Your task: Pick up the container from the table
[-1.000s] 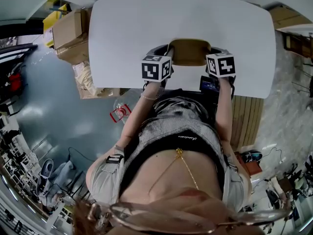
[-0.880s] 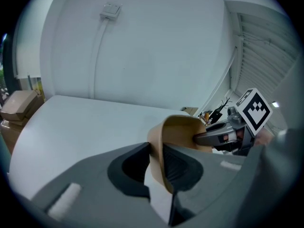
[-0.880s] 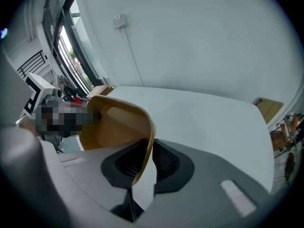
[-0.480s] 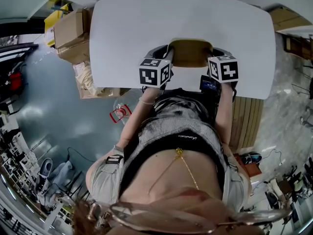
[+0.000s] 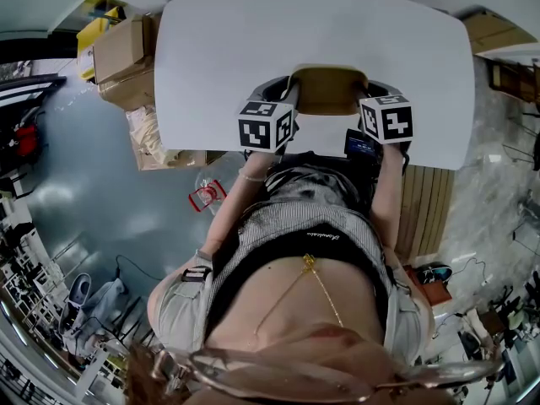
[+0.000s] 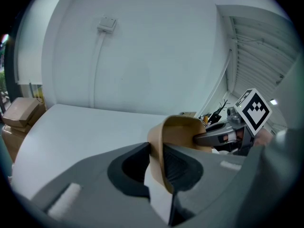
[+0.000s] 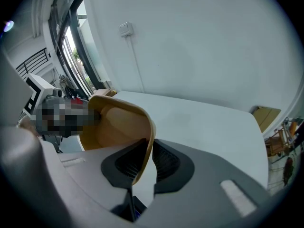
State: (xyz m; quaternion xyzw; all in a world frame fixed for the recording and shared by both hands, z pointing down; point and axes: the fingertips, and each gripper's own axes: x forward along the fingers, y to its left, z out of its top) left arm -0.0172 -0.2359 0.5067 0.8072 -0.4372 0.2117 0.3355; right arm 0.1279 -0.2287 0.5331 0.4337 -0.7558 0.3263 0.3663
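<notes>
So the tan rounded plastic container (image 5: 325,91) sits by the white bench's (image 5: 253,40) near edge. The left gripper (image 6: 156,161) and right gripper (image 7: 148,161) have their fingers (image 6: 127,169) pinching opposite walls of it.

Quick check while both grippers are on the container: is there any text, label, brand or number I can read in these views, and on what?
No text reads clearly in any view.
waistband print: a script word, too small to read.
small screen below the right marker cube: blue glow, unreadable.
left marker cube: black-and-white square patterns only, no letters.
container: plain tan, no label showing.
red-trimmed item on the floor: too small to tell.
</notes>
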